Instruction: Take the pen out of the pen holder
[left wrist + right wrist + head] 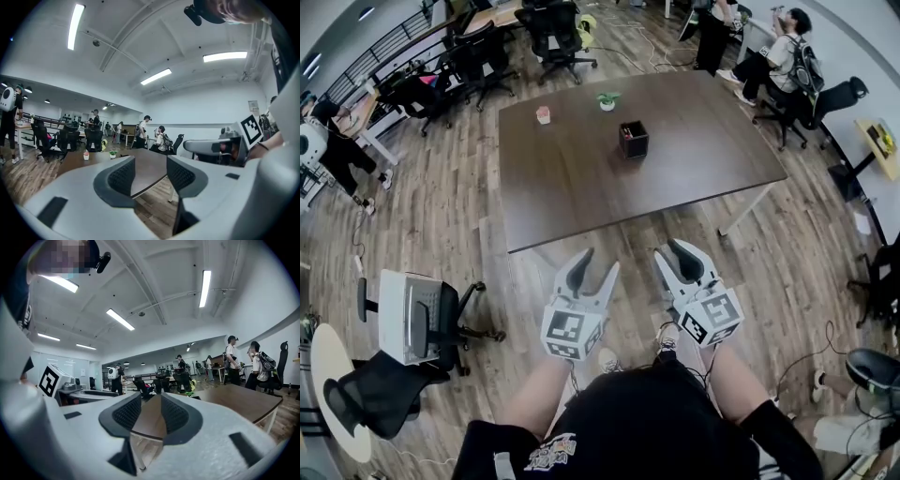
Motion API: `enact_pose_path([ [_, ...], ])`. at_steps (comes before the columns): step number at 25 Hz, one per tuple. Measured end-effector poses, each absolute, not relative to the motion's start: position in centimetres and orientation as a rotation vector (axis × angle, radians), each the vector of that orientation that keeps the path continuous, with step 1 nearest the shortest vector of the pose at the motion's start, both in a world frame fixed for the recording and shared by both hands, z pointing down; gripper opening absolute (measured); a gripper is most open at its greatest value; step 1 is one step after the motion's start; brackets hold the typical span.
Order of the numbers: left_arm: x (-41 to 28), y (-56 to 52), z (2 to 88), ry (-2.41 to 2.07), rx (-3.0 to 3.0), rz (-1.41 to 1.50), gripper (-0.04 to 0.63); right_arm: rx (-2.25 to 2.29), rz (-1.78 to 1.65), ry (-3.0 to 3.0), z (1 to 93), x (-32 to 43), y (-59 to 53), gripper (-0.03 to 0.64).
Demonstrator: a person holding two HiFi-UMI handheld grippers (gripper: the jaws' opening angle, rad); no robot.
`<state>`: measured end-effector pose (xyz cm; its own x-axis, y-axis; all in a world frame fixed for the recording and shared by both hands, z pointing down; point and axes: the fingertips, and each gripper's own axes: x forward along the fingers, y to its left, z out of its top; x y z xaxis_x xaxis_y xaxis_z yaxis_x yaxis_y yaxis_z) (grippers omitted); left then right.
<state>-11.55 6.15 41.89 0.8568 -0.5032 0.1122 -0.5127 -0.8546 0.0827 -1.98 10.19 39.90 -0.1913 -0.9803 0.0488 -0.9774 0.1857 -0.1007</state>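
Dark-shirted shoulders of the person fill the bottom of the head view, and both forearms reach forward from them, each carrying a gripper over the wooden floor, short of the near edge of the table [581,178].

That brown table is the largest thing ahead. It is mostly bare, and the task's things sit well toward its far side.

Left gripper [600,262] is released: in its own view the jaws stand wide apart with only the tabletop and floor visible between them [151,161]. Right gripper [670,251] is released too, with its pads [126,412] parted and nothing between them. Both point roughly level toward the table.

Straight ahead stands the pen holder [633,139], a small dark square cup, upright and well apart from both grippers. It lies on a line running about midway between them, so neither hand is clearly nearer. Behind it and to its left are a little potted plant [607,99] and a small pink cup [543,114].

Smallest is the pen [627,132], a reddish tip just above the holder's rim, too small to tell in detail. It seems to stand upright, so I judge the lift must go straight up after a long forward reach.
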Motion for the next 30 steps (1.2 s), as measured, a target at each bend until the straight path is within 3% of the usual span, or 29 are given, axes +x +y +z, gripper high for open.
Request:
enact_pose_path([
  [30, 4.2, 6.3, 41.0, -1.092, 2.866, 0.156, 0.196, -1.751, -0.172, 2.522, 39.9, 15.6, 8.6, 0.155],
])
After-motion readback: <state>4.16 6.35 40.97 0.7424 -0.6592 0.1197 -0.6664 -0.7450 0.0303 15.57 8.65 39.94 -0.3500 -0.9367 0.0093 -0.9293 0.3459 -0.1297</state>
